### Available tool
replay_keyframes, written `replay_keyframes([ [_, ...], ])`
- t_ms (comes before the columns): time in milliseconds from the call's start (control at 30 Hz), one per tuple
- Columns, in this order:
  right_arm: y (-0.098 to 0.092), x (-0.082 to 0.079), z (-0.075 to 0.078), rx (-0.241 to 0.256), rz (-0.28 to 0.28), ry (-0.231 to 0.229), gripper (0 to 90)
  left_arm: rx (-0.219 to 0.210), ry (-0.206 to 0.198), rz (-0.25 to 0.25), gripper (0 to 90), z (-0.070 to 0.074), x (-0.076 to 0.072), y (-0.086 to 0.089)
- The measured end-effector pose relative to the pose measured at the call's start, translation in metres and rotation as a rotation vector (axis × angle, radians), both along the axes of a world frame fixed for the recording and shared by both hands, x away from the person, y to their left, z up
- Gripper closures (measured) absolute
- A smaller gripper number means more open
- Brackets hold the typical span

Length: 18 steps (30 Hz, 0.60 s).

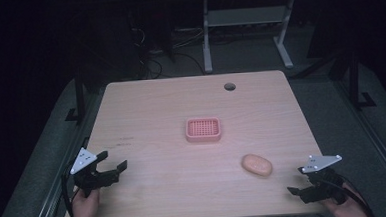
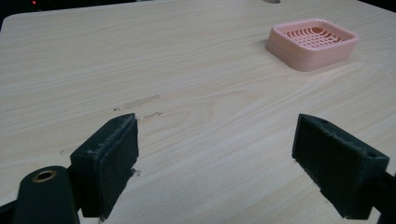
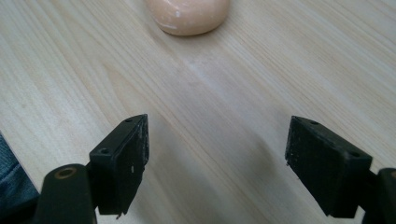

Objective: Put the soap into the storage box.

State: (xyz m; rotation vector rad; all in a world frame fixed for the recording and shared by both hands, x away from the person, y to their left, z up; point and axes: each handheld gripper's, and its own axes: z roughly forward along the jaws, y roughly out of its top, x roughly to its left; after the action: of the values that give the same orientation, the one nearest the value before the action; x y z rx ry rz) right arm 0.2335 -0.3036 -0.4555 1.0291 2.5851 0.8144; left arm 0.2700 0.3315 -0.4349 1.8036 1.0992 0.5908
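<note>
From the high view, taking the wooden table (image 1: pixel 146 116) as a clock face with 12 at its far edge, the left gripper (image 1: pixel 114 160) sits at about 8 o'clock near the left edge, held by the person's left hand (image 1: pixel 84 207). Its 2 jaws stand wide apart with nothing between them, poised over bare wood; a grey three-cornered plate (image 1: pixel 82 160) rides on top. In the left gripper view the left gripper (image 2: pixel 215 161) shows its pads (image 2: pixel 119 161) spread over the tabletop, with the pink soap dish (image 2: pixel 312 43) ahead toward 1 o'clock.

That pink soap dish (image 1: pixel 203 129), with a slotted grid inside, rests at the centre of the table. The peach bar of soap (image 1: pixel 256 164) lies toward 5 o'clock from it, apart from the dish.

The right gripper (image 1: pixel 298 180) is at about 4 o'clock by the near right corner, jaws parted and empty. In the right gripper view the right gripper (image 3: pixel 217 165) points at the bar of soap (image 3: pixel 189 14), at 12 o'clock ahead of it.
</note>
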Motion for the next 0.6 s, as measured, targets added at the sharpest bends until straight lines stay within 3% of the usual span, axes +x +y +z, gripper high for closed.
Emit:
replay_keyframes([
  [600, 0.02, 0.01, 0.012, -0.032, 0.052, 0.02, 17.8, -0.002, -0.001, 0.001, 14.3, 0.001, -0.003, 0.0],
])
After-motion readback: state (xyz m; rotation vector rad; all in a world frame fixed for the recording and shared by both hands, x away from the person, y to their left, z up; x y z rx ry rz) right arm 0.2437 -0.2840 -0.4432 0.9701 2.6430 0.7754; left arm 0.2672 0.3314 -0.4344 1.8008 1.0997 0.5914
